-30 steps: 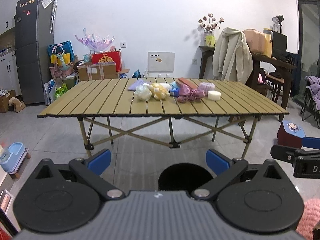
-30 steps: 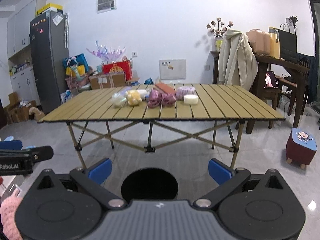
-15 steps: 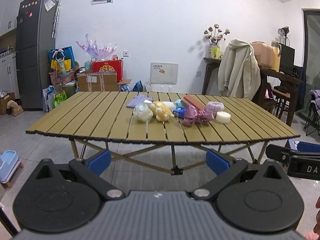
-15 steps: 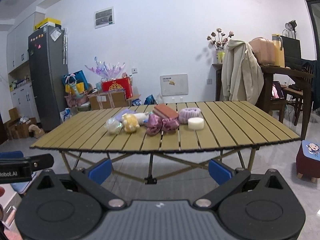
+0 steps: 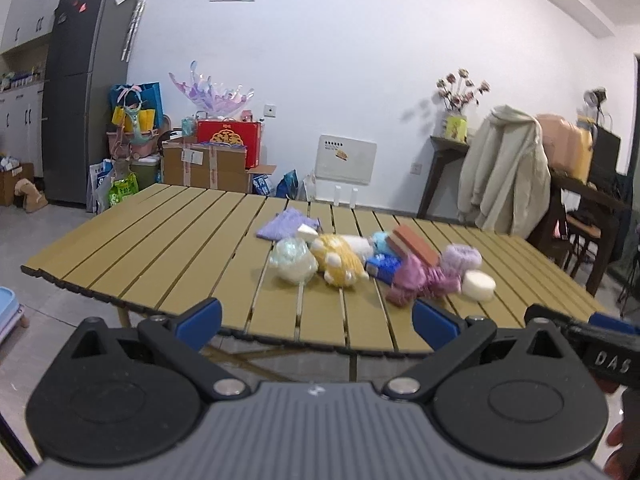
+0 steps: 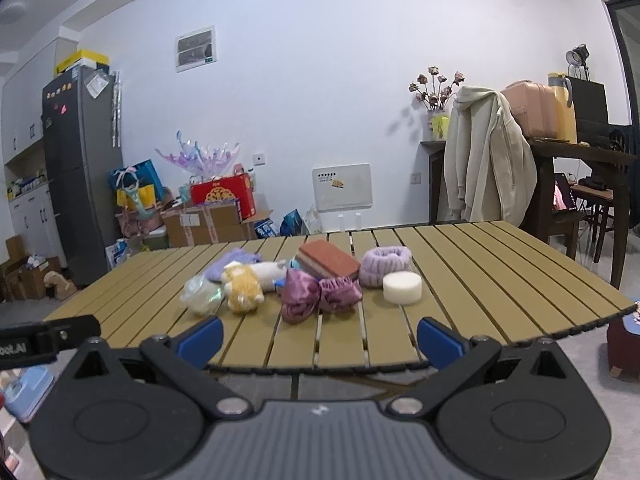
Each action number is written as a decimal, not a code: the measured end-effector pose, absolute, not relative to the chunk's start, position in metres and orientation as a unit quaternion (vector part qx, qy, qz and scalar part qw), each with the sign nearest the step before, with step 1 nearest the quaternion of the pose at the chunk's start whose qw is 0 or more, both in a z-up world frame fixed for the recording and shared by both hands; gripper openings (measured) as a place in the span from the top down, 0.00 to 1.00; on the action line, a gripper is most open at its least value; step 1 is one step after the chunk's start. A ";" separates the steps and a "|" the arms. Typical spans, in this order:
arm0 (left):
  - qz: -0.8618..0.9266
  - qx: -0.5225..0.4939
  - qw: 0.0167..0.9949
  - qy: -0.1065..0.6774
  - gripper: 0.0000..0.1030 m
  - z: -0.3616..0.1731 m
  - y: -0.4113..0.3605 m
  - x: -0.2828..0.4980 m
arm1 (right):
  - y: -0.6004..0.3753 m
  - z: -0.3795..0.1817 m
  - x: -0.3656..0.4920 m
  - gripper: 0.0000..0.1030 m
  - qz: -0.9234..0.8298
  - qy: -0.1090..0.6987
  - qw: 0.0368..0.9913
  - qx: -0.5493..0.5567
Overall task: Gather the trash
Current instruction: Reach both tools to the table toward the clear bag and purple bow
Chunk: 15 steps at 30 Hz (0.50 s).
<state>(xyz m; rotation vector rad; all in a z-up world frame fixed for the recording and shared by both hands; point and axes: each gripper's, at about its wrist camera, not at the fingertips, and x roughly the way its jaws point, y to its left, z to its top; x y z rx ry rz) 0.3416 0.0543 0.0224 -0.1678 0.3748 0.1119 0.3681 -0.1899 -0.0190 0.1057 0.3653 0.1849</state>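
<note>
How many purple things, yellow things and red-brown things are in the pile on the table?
Purple: 4 (pale cloth, fluffy band, two shiny scrunchies)
Yellow: 1 (plush toy)
Red-brown: 1 (sponge block)
Total: 6

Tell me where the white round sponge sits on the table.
In the right wrist view the white round sponge lies at the right end of the pile on the slatted table, just in front of the lilac scrunchie.

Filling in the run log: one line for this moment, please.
phase: approach | left gripper: open, empty | right gripper: open, empty | pile: on slatted table, untouched
</note>
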 end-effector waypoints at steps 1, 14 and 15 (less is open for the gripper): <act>0.058 -0.088 0.977 0.184 0.00 0.023 0.057 0.349 | -0.188 -0.019 0.376 0.00 0.089 0.179 0.978 0.054; 0.097 -0.082 0.974 0.190 0.00 0.004 0.086 0.455 | -0.157 -0.056 0.496 0.00 0.065 0.185 0.979 0.049; 0.097 -0.078 0.974 0.189 0.00 0.000 0.087 0.464 | -0.154 -0.059 0.506 0.00 0.065 0.186 0.979 0.047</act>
